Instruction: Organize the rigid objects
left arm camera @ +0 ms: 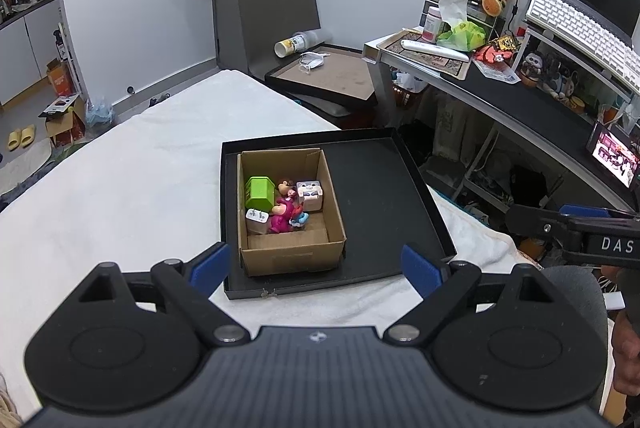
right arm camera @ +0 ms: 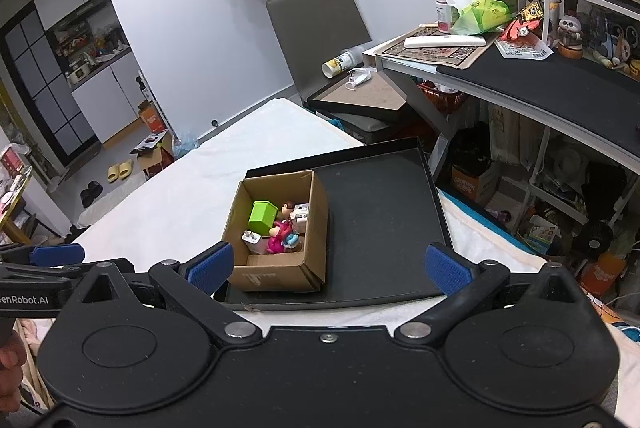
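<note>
The left gripper (left arm camera: 316,266) hung with jaws spread and empty, as did the right gripper (right arm camera: 328,266). At twelve o'clock from both, the cardboard box (left arm camera: 294,256) stood in the left half of the black tray (left arm camera: 380,196), holding a green block (left arm camera: 259,193), white charger (left arm camera: 256,220) and pink figurine (left arm camera: 282,216). The sorting looked finished; any next move called only for withdrawing.

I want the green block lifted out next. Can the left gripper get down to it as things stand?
Probably yes. The left gripper is open and empty, the cardboard box has no lid, and the green block shows its top. The white plug and pink figure crowd one side.
</note>
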The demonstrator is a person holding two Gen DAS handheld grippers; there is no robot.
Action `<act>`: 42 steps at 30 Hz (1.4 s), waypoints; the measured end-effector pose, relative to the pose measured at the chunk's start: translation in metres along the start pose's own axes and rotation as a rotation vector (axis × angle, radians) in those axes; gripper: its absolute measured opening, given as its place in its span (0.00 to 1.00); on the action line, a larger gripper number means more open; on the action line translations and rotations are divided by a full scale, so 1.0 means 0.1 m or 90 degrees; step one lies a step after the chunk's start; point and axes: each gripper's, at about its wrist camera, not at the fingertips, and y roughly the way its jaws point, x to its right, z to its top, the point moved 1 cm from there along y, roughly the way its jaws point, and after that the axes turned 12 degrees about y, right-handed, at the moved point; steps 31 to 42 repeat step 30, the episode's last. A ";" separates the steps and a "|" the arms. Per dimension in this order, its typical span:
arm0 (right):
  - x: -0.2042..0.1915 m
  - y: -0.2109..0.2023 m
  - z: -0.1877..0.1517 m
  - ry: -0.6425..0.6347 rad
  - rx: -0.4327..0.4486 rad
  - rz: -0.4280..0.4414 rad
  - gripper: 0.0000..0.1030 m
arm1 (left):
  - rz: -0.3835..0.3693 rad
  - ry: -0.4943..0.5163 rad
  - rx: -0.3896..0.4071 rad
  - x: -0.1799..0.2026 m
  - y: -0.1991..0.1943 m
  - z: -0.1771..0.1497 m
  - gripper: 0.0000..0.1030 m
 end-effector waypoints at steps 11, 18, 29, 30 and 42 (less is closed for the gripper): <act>-0.02 0.01 -0.01 -0.009 0.000 -0.004 1.00 | -0.005 0.000 -0.001 -0.02 0.00 -0.01 0.89; -0.05 0.01 -0.02 -0.018 -0.002 -0.013 1.00 | -0.008 -0.003 -0.005 -0.02 0.00 -0.01 0.89; -0.05 0.02 -0.03 -0.023 -0.003 -0.021 1.00 | -0.007 -0.005 -0.008 -0.02 0.00 -0.02 0.89; -0.05 0.02 -0.03 -0.025 -0.003 -0.021 1.00 | -0.007 -0.003 -0.008 -0.01 0.00 -0.02 0.89; -0.05 0.02 -0.03 -0.025 -0.003 -0.021 1.00 | -0.007 -0.003 -0.008 -0.01 0.00 -0.02 0.89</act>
